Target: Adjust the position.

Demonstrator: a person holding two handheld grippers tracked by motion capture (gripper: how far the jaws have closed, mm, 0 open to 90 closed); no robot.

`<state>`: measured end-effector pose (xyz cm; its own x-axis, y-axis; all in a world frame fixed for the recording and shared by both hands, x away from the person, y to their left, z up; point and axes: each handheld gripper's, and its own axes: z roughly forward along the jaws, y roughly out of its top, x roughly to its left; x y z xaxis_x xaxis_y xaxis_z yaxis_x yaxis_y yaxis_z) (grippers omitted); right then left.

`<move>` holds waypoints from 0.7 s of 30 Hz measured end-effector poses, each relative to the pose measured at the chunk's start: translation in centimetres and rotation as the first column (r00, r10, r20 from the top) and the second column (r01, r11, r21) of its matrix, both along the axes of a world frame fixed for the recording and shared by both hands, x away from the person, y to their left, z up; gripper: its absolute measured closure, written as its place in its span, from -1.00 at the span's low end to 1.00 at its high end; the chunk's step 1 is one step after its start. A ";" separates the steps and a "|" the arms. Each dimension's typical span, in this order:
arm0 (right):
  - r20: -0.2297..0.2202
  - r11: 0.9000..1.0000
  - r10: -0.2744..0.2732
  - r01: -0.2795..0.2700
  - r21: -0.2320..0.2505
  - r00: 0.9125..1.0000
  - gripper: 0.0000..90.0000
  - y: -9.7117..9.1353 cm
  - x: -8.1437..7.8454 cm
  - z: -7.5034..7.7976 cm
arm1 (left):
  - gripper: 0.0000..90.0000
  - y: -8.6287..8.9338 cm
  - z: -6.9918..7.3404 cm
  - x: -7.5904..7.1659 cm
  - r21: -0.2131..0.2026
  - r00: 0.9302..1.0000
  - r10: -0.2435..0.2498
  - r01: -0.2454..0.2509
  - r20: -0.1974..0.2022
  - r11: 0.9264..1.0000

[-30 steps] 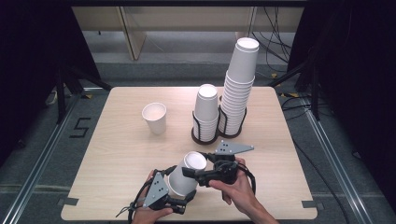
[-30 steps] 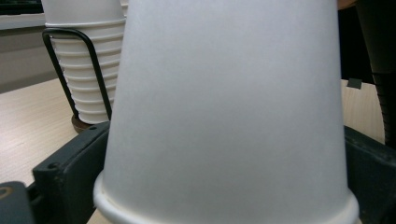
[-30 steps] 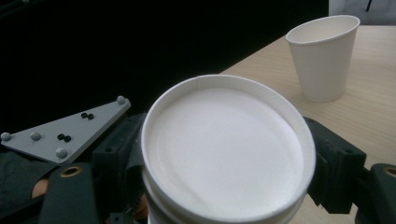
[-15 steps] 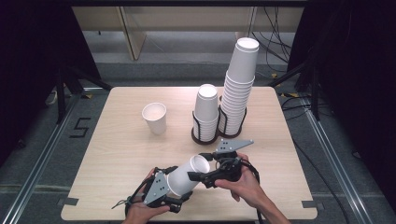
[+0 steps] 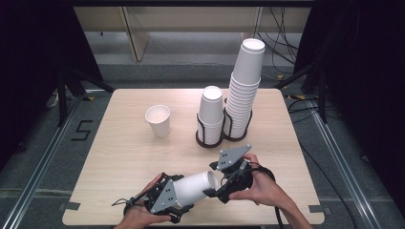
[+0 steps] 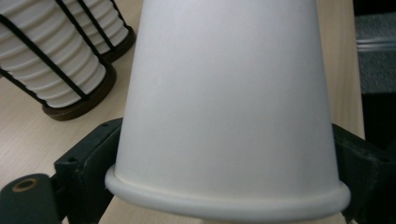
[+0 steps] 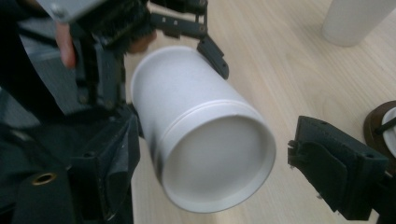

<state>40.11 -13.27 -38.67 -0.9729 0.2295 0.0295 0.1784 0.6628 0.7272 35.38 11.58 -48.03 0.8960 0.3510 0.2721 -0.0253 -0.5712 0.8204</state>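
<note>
Left gripper (image 5: 184,193): your jaws have just been closing and now clamp the paper cup (image 5: 193,187) near its rim, one jaw on each side.
Paper cup: lies on its side above the near edge of the bench (image 5: 124,157), base towards your right gripper (image 5: 217,191).
Right gripper: your jaws stand apart, flanking the cup's base without pressing it.
Single cup (image 5: 158,120): upright, mouth up, well apart to the far left.
Cup stacks (image 5: 211,112): two, in black wire holders, the right one (image 5: 244,90) taller.
</note>
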 end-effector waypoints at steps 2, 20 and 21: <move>0.012 0.998 0.026 -0.025 -0.064 1.000 -0.63 0.5 -0.4 -0.2 | -0.80 -0.1 0.1 -0.1 0.032 1.000 -0.015 0.015 0.007 0.999; 0.061 0.889 0.240 -0.194 -0.414 0.969 -0.56 4.2 -2.3 -3.0 | -0.80 -0.6 0.2 -0.8 0.130 0.991 -0.136 0.132 0.016 0.983; 0.063 0.882 0.250 -0.200 -0.427 0.966 -0.56 4.3 -2.3 -3.1 | -0.80 -0.6 0.1 -0.9 0.130 0.990 -0.138 0.134 0.020 0.982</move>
